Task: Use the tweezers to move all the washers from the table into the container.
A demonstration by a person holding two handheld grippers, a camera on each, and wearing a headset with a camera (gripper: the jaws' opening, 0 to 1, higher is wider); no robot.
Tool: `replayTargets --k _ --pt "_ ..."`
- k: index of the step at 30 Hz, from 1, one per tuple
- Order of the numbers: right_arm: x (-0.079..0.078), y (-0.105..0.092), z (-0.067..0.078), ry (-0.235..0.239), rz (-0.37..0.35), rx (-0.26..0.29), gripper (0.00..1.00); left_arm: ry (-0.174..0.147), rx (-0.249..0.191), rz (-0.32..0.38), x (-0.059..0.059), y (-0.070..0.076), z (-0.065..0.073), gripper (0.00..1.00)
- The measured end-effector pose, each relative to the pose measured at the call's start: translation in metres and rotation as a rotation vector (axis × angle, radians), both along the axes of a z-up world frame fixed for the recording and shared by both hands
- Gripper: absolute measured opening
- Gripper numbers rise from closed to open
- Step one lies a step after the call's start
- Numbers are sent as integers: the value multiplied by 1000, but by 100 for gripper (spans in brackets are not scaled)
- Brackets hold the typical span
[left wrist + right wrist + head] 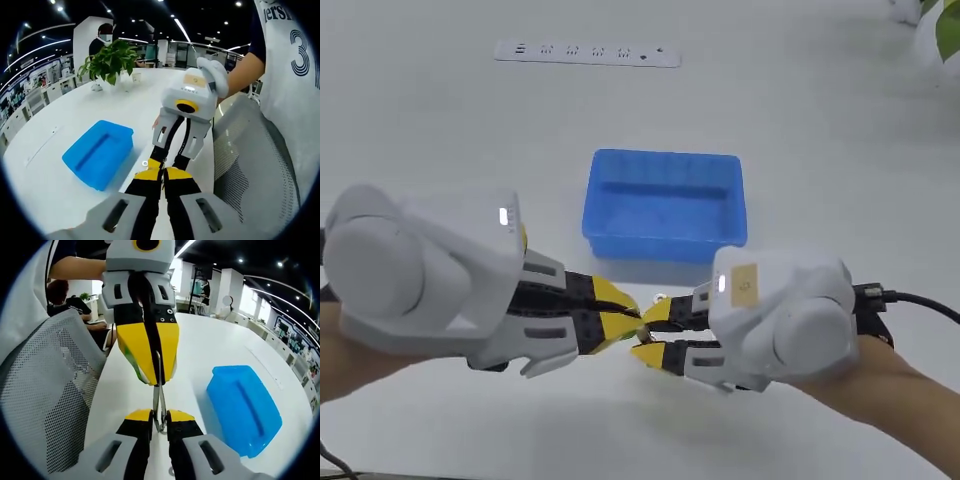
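The two grippers meet tip to tip over the white table, just in front of the blue container (665,205) (97,152) (245,407). Thin metal tweezers (159,400) (643,326) run between them. My left gripper (628,322) (162,176) (156,377) is shut on one end of the tweezers, and my right gripper (658,340) (160,424) (161,164) is shut on the other end. One small silver washer (660,298) (145,163) lies on the table between the jaw tips and the container. The container's inside looks bare.
A white power strip (587,53) lies at the far side of the table. A potted plant (945,30) (110,60) stands at the far right corner. A grey mesh chair (245,150) (50,390) is by the table's near edge, beside the person.
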State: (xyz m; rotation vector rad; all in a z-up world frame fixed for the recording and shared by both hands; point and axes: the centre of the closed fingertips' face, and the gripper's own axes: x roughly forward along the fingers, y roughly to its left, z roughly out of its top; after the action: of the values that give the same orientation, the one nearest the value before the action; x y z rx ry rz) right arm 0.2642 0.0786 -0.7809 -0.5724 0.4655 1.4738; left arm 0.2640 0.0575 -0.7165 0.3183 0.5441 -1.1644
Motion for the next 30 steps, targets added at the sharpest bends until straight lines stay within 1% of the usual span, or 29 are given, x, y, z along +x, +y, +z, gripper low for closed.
replayTargets --k 3,7,8,9,13,17,19,27,30 --pt "0 0 0 7 -3 2 12 6 -2 5 1 0 0 6" --pt "1 0 0 4 -8 -6 11 3 2 7 2 0 0 6" --pt "1 0 -1 10 -13 -5 11 6 1 8 3 0 0 6" --pt "1 0 -1 18 -18 -4 11 19 -3 16 3 0 0 6" --pt "1 0 0 4 -18 -6 10 17 6 12 3 0 0 6" --pt "2 -1 4 1 -19 -1 10 20 -2 13 3 0 5 6" --pt "3 -1 8 1 -21 4 10 17 -6 14 4 1 7 6" --pt "9 3 23 -35 -23 20 10 -25 -5 18 8 4 23 6" --pt "11 4 30 -43 -23 31 11 -20 -3 30 11 7 29 6"
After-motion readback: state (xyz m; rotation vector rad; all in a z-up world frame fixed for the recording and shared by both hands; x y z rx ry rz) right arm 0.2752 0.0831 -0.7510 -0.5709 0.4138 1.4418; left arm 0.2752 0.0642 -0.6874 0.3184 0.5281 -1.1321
